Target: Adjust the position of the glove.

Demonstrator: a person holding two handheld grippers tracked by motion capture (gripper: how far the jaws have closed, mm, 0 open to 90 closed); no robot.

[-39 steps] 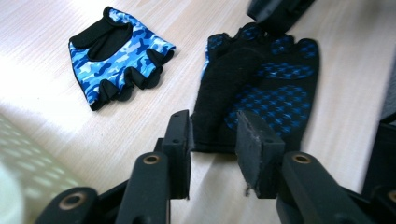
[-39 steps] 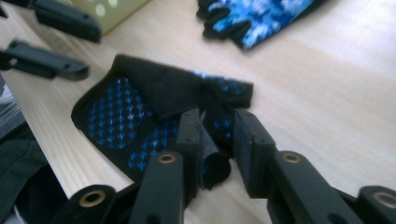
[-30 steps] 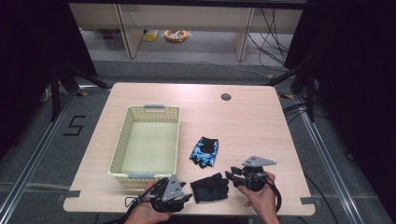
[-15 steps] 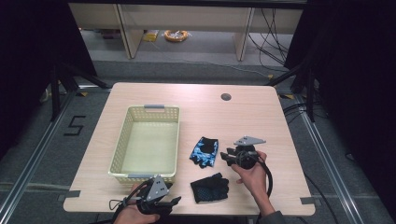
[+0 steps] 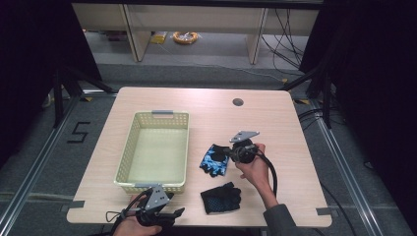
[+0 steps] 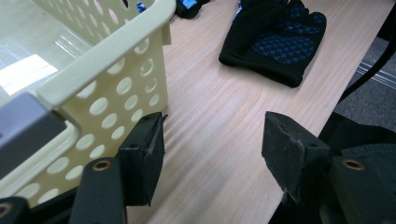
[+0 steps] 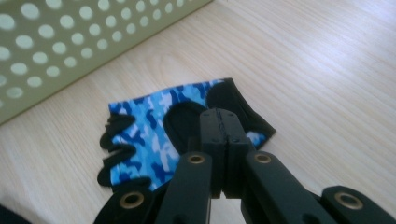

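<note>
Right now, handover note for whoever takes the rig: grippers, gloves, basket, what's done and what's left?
Right gripper: jaws shut together, over the wrist end of the blue camouflage glove; whether it pinches the fabric, I can't tell.
Left gripper: open, holding nothing, at the near table edge beside the yellow basket.
Black glove: flat on the table, nearer the front edge, apart from both grippers.
Done: nothing in the basket yet.
Left: probably both gloves into the basket, blue one first.

Desk (image 5: 275, 123): pale wood, a dark round hole near the far edge.
Basket (image 5: 127, 152): yellow, perforated, on the left half (nothing in it).
Blue camouflage glove (image 5: 215, 160): flat, mid-desk.
Black glove (image 5: 221, 198): near the front edge.
</note>
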